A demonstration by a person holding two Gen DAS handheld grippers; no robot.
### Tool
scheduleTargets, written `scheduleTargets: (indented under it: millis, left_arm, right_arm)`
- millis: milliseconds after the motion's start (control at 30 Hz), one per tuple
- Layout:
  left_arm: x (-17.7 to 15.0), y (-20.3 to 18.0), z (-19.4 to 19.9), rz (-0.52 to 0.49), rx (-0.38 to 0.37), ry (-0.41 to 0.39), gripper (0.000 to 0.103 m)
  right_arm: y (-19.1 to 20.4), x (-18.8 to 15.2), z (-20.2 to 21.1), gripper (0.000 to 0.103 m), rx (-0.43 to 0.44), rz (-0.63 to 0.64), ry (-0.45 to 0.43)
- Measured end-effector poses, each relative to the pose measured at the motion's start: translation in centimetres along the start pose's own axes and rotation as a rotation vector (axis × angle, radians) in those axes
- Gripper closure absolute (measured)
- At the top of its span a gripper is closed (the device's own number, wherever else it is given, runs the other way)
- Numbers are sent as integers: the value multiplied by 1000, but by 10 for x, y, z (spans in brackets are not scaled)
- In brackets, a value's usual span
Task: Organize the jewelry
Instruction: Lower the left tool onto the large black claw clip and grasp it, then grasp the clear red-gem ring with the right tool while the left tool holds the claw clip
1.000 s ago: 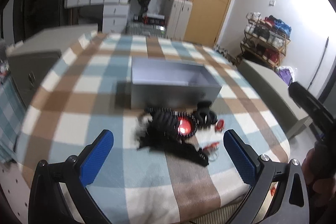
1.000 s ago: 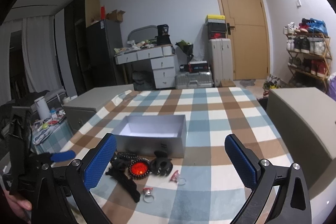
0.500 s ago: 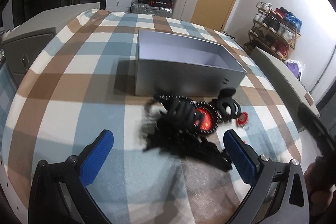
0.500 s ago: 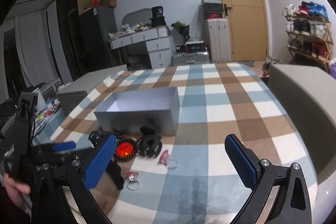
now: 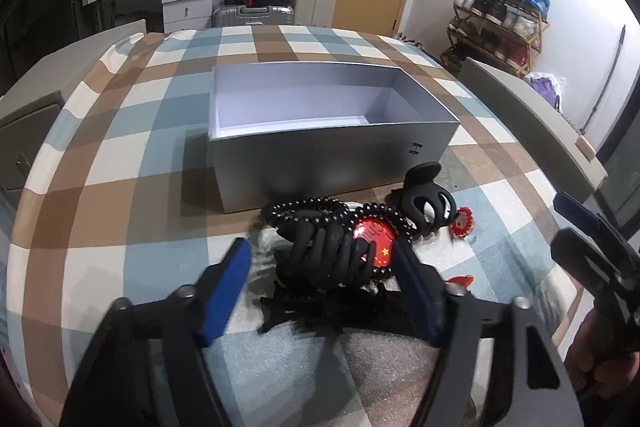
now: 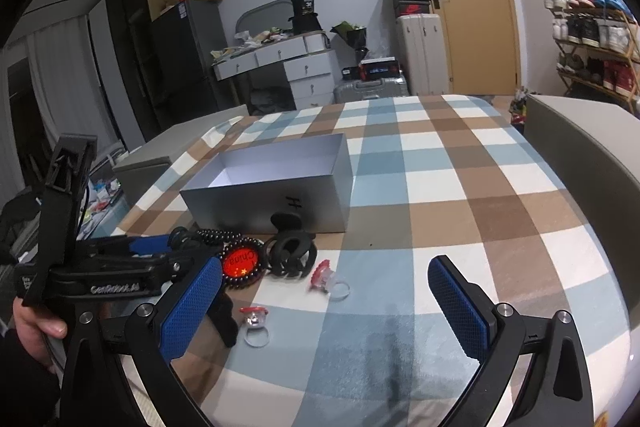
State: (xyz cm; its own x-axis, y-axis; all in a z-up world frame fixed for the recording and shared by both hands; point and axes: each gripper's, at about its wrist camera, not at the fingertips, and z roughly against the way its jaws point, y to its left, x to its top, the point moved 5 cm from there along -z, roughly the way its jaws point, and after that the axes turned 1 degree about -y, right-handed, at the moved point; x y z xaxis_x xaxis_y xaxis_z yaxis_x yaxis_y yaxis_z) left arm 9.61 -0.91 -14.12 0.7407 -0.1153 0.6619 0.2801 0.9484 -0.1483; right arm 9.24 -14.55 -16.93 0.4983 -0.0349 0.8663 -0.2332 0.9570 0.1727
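Left wrist view: left gripper (image 5: pixel 322 281) part-open, straddling black claw clip (image 5: pixel 324 251) – contact unclear – right gripper (image 6: pixel 324 301) wide open, holding nothing.

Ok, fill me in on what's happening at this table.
A person is sorting jewelry with handheld tongs. The left tongs are open around a black hair claw lying on the pile beside the bead bracelet, not yet clamped. The right tongs hang open over the checked cloth, holding nothing. The gray box behind the pile is empty; two rings lie loose.
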Motion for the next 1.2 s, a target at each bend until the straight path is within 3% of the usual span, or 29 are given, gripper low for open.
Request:
scheduleTargets:
  millis: [67, 433, 767, 1200]
  left_arm:
    - [0, 2, -1, -2, 2, 7, 60]
    - [1, 9, 12, 15, -33, -20, 61]
    - [4, 15, 29, 27, -59, -62, 61]
    - [-1, 26, 48, 52, -76, -102, 61]
  right_arm:
    - [1, -1, 0, 0, 3, 2, 0]
    - [10, 1, 0, 0, 10, 12, 7]
    - [16, -13, -19, 1, 125, -62, 140]
    - [30, -38, -39, 31, 178, -65, 266]
